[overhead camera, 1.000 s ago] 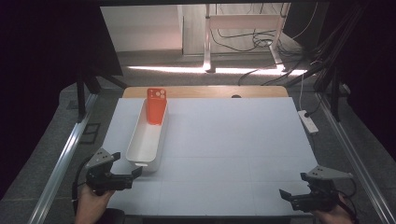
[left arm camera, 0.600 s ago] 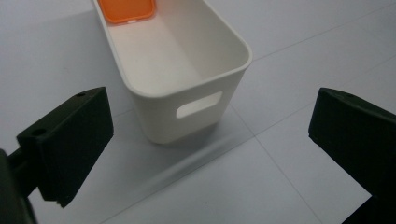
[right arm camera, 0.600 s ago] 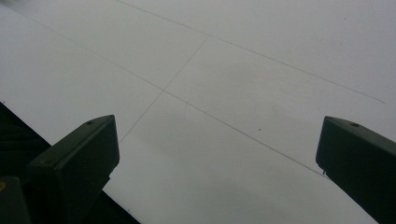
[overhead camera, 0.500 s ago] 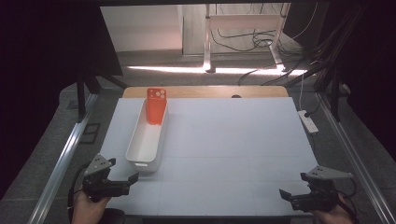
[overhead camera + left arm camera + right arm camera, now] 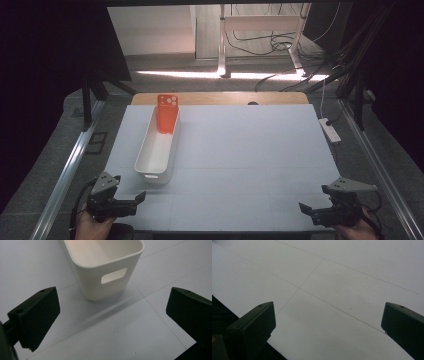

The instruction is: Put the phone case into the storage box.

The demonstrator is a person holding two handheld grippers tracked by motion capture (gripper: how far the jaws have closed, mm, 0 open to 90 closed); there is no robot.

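While both claws, left claw [image 5: 136, 199] and right claw [image 5: 306, 210], gape empty, one white bin [image 5: 156, 150] holds one orange phone case [image 5: 167, 113].

**White, orange, black**

Plain white bin [image 5: 156, 150] near the desk's left edge, and an orange-red phone case [image 5: 167, 114] standing at its far end. The desk [image 5: 250, 165] is pale white, ruled with thin grey grid lines, with a tan wood strip along the far edge. Both grippers are black, left [image 5: 134, 199] and right [image 5: 306, 209], each topped by a grey plate.
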